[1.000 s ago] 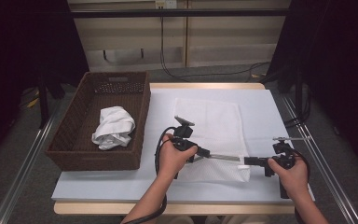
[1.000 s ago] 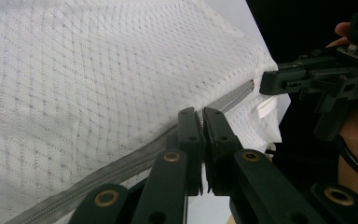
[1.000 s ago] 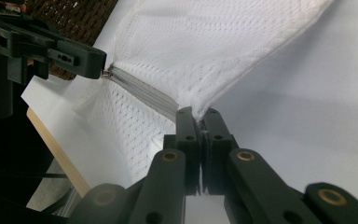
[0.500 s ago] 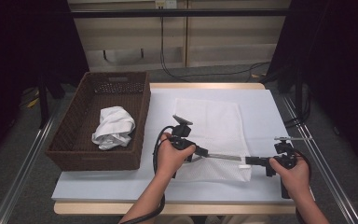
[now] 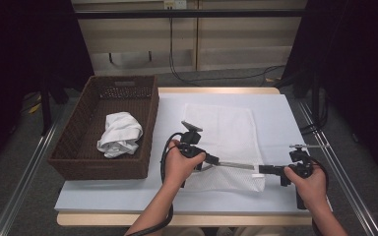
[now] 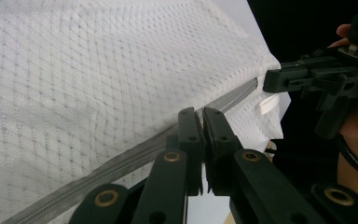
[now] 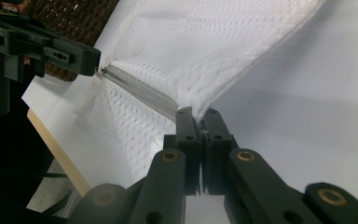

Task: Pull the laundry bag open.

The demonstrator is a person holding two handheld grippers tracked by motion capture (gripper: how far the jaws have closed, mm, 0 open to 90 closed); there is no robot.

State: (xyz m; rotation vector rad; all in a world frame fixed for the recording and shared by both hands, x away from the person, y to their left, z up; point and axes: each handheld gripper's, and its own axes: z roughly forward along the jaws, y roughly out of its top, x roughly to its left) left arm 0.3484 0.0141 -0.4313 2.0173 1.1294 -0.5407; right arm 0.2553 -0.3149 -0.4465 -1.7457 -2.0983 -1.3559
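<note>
A white mesh bag (image 5: 221, 132) lies flat on the white table (image 5: 275, 118), its grey zipper (image 5: 236, 165) running along the near edge. My left gripper (image 5: 215, 161) is shut on the zipper's left end, seen close up with the left gripper (image 6: 201, 114) pinching the zipper (image 6: 121, 161). My right gripper (image 5: 262, 169) is shut on the bag's corner at the zipper's right end; the right gripper (image 7: 199, 114) holds the mesh bag (image 7: 205, 46) there. The zipper is stretched taut and lifted slightly between the two grippers.
A brown wicker basket (image 5: 78, 147) stands at the table's left with a crumpled white cloth (image 5: 120, 133) inside. The table's near edge runs just below both hands. Cables hang behind the far edge.
</note>
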